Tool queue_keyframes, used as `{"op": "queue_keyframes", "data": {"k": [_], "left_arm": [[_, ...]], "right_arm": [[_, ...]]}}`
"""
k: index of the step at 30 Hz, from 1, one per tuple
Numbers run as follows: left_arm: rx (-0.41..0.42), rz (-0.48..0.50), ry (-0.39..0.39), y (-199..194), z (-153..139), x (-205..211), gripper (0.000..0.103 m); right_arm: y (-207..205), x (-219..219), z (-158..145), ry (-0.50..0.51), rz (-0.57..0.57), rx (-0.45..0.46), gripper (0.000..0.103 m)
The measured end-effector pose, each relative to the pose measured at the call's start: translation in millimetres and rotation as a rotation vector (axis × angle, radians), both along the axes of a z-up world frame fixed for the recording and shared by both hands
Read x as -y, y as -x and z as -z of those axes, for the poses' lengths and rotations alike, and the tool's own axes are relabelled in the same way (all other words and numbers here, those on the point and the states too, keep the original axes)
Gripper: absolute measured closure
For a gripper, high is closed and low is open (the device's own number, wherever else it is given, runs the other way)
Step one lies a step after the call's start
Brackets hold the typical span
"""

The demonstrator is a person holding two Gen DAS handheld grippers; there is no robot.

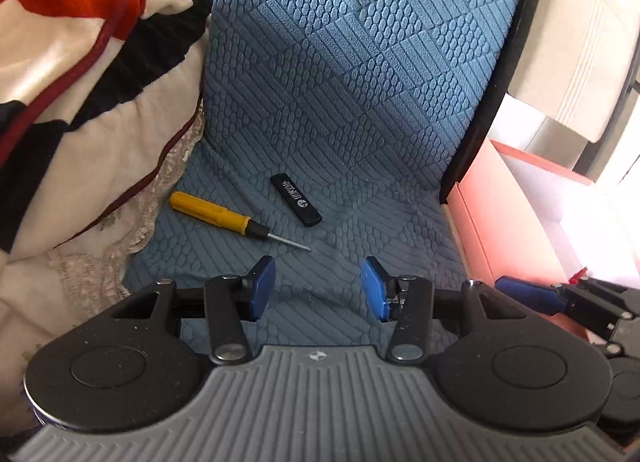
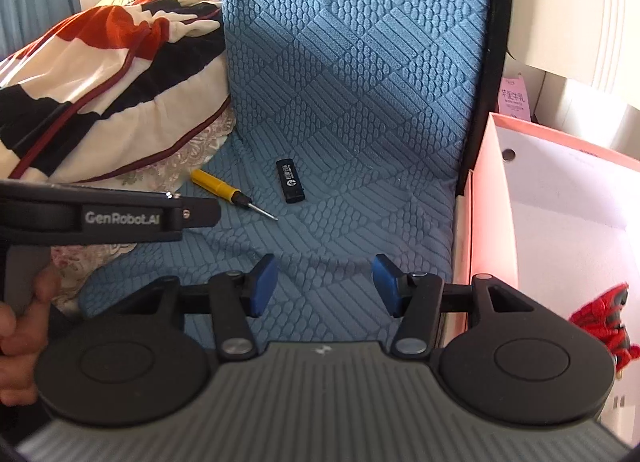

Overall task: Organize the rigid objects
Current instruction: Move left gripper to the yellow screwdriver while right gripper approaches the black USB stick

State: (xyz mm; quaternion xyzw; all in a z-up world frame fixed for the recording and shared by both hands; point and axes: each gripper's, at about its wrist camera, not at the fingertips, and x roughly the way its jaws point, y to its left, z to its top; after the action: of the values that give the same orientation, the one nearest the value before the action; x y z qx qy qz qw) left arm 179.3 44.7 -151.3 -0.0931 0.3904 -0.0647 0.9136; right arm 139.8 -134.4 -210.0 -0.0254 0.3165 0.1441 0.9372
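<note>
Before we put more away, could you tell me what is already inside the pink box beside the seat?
In the pink box, a red and black object lies near its close end on the white floor. The right gripper body hides the nearest corner.

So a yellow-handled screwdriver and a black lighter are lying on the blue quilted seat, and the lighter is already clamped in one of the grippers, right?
Not quite. The yellow-handled screwdriver and the black lighter do lie on the blue quilted seat, but the lighter lies free. The left wrist view shows the left gripper open and empty, short of both.
</note>
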Motion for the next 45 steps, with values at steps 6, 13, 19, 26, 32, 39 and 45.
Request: {"op": "queue_keyframes", "data": {"k": [6,13,19,26,32,39,45], "left_arm": [[-0.017,-0.043,0.020,-27,8,-12,0.049],[-0.101,-0.081,0.061,-62,35,-28,0.049],[-0.153,-0.116,0.112,-75,52,-40,0.049],[-0.126,-0.169,0.163,-83,55,-50,0.041],[-0.146,-0.200,0.198,-92,60,-62,0.041],[-0.184,-0.226,0.251,-99,71,-70,0.042],[-0.193,-0.263,0.289,-96,79,-72,0.048]], "right_arm": [[-22,-1,-3,-0.018,-0.017,0.003,0.048],[-49,-6,0,-0.048,-0.033,-0.031,0.048],[-76,-4,7,-0.095,-0.038,-0.068,0.048],[-101,-15,9,-0.068,-0.079,-0.083,0.048],[-121,-24,12,-0.053,-0.120,-0.104,0.049],[-143,-38,24,-0.015,-0.198,-0.143,0.053],[-149,-46,39,0.000,-0.233,-0.170,0.057]]}}
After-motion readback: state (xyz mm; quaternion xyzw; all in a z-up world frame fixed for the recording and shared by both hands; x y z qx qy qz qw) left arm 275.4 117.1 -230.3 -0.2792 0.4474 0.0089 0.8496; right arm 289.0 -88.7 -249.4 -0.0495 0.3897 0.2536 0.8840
